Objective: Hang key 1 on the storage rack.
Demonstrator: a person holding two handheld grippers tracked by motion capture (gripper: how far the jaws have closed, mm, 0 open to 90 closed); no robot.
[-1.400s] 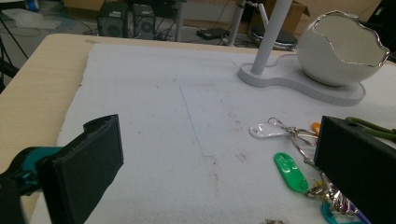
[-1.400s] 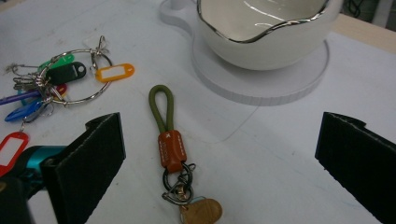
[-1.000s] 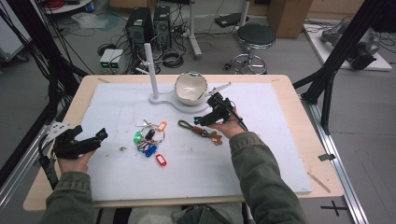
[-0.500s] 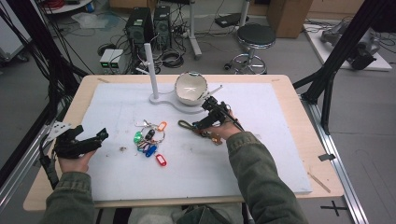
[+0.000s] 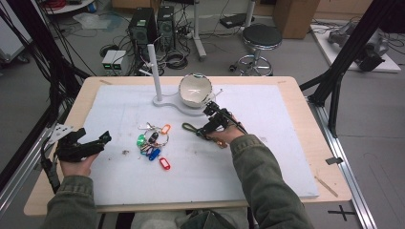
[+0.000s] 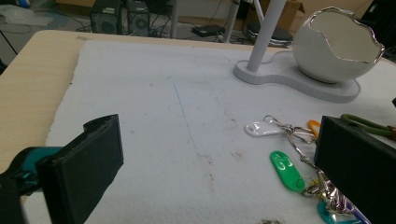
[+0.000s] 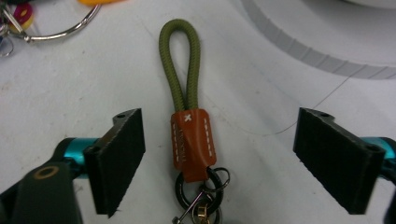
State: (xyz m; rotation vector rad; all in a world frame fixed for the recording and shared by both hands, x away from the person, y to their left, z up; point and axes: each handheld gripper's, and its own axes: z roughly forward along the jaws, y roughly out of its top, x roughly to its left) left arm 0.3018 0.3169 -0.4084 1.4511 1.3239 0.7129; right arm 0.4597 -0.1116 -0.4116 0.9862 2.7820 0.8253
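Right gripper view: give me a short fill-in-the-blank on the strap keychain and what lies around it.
1. The keychain has an olive cord loop and a leather tab coloured ____.
2. The right gripper has its jaws on either side of the tab, not ____ it.
3. In the high view, the left gripper rests near the table's ____ edge.
4. The eggshell bowl sits on a white ____.

Missing words: orange-brown; touching; left; stand

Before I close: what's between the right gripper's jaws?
In the right gripper view, the keychain strap lies between the right gripper's jaws, untouched on bare mat.
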